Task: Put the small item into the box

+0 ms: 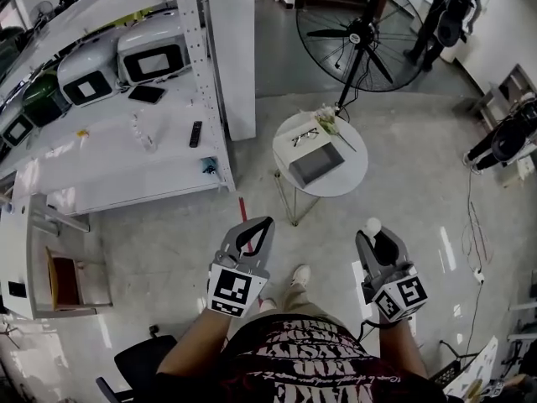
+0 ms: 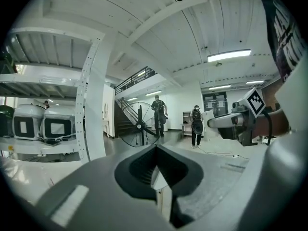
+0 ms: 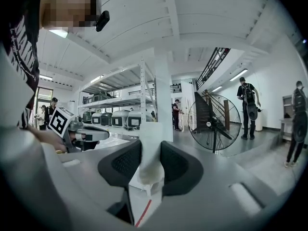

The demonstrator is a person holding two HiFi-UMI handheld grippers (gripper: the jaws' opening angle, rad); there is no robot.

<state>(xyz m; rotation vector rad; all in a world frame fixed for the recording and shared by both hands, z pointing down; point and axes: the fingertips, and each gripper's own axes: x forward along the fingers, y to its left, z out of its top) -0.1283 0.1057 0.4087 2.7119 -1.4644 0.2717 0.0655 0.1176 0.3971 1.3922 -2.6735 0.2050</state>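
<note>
My right gripper (image 1: 375,235) is held at waist height and is shut on a small white item (image 1: 372,223) whose rounded end sticks out past the jaws. In the right gripper view the item (image 3: 150,153) stands upright between the dark pads. The left gripper (image 1: 264,222) is shut with nothing in it; its jaw tips meet (image 2: 156,147). An open grey box (image 1: 315,163) sits on a small round white table (image 1: 357,175), ahead of both grippers and well apart from them. Glasses (image 1: 304,136) and a flower sprig (image 1: 327,122) lie beside the box.
A big floor fan (image 1: 361,32) stands behind the table. White shelving (image 1: 126,133) with appliances fills the left, with a white column (image 1: 235,49) at its end. People stand far off at the top right (image 1: 449,11). Cables run over the floor at the right (image 1: 474,225).
</note>
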